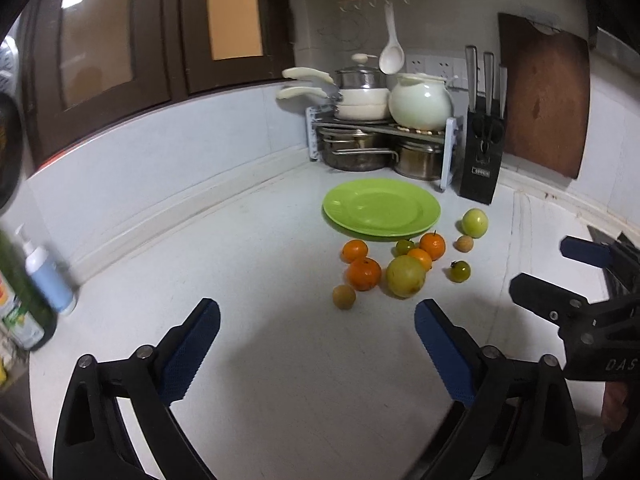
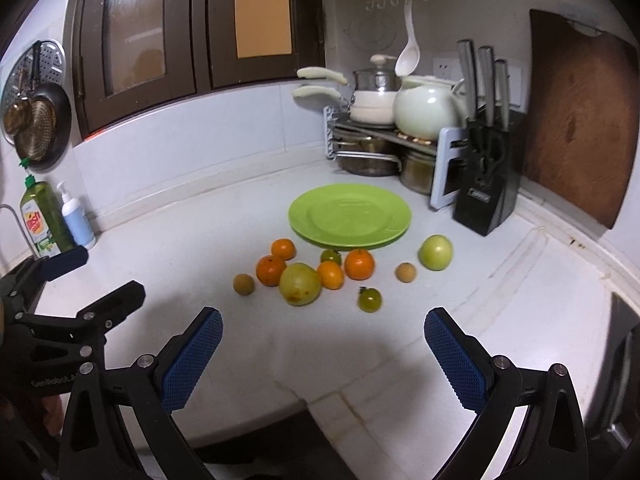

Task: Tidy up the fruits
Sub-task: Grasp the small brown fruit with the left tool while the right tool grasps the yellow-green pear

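Right wrist view: both tongs, left and right, gape empty short of the fruits scattered before the green plate, likely their destination.

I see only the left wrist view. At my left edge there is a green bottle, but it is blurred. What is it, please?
Observer: The right wrist view shows it sharply. It is a green dish soap bottle, standing beside the white pump bottle at the wall.
Operator: Is something on the wall above them? My view is dark there.
Observer: Yes, a dark pan hangs there, with a copper-coloured strainer in front of it.
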Demonstrator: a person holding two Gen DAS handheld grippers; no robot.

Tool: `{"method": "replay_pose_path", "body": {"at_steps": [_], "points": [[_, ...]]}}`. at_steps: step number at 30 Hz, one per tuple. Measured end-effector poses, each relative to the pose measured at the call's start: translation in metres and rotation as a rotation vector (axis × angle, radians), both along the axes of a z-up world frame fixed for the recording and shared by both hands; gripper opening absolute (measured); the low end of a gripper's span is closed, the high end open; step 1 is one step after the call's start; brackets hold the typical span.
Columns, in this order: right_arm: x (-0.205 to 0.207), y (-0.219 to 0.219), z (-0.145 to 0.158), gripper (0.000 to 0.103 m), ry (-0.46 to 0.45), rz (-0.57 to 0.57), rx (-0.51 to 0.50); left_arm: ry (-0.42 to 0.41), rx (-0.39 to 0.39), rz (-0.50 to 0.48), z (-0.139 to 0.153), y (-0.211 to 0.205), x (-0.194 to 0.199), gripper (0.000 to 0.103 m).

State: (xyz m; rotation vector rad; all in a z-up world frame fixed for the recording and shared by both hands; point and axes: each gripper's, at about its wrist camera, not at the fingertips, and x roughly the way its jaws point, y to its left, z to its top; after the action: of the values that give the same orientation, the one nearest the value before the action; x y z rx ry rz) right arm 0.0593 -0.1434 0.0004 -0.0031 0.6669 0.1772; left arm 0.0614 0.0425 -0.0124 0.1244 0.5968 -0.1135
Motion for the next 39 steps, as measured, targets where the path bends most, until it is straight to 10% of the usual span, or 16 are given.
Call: {"method": "replay_pose_path", "body": {"at_steps": [12, 39], "points": [[0.062, 0.024, -0.04, 0.079, 0.131, -0.036, 0.049, 0.084, 0.003, -0.189, -0.043, 0.012, 0.073, 0.062], [0.126, 0.027, -0.095, 0.059, 0.311, 0.034, 0.176, 0.281, -0.065, -0.262, -0.098, -0.007, 0.129, 0.041]]}}
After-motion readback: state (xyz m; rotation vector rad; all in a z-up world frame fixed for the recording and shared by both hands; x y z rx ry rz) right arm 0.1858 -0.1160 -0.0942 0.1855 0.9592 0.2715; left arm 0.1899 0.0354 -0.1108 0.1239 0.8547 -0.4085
